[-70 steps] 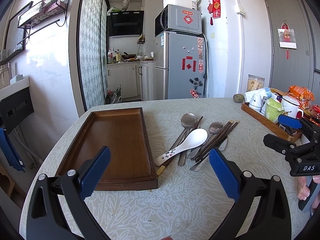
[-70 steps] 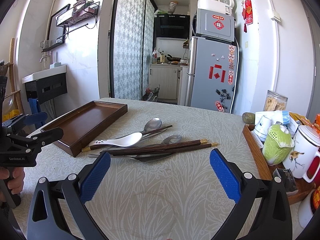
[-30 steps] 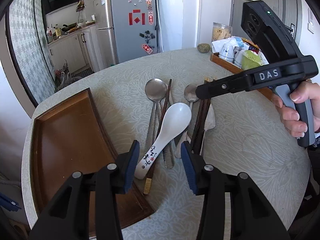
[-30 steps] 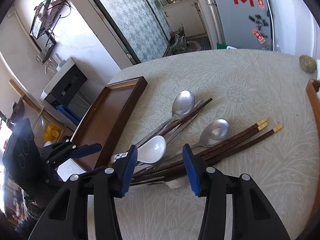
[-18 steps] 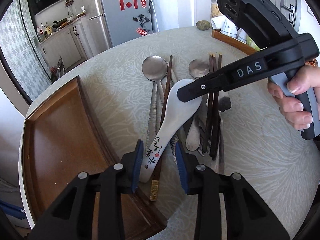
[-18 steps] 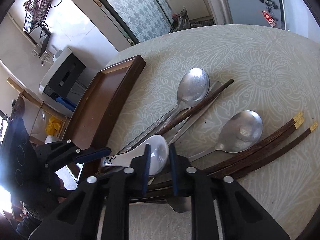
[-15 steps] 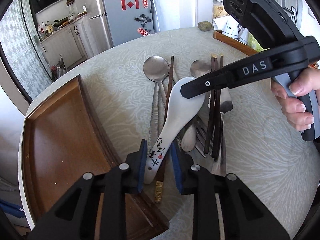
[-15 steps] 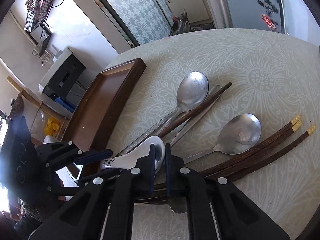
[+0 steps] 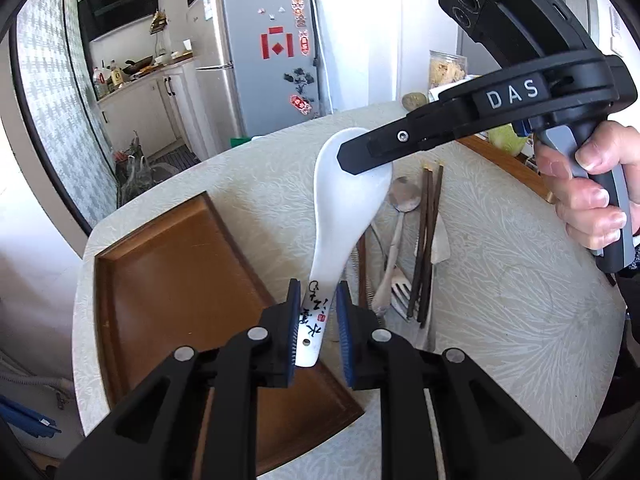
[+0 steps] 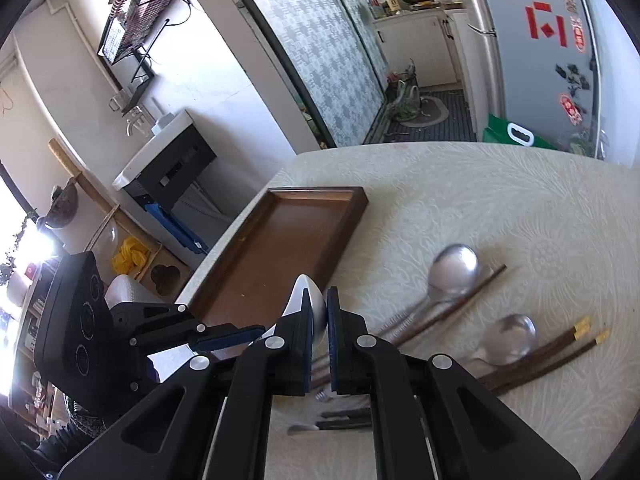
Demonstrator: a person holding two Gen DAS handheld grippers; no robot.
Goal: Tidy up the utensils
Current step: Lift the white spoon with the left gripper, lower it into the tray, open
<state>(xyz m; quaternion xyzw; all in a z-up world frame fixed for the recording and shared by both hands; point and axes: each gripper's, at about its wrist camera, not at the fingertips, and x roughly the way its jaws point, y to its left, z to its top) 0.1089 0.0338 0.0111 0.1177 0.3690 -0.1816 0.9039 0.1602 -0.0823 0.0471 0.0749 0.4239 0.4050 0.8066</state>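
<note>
Tray (image 9: 168,280) lies at the left, bare, with the white spoon (image 9: 348,200) lifted just beside it, above the other utensils. Left gripper (image 9: 318,332) has just been closing, its jaws narrow around the spoon's handle; the right gripper (image 10: 319,332) is clamped on the bowl. Glazed ceramic is slick, so if the two hands pull apart or twist unevenly, the spoon could slip and drop onto the metal spoons (image 10: 454,266) and chopsticks (image 9: 428,240) below.
</note>
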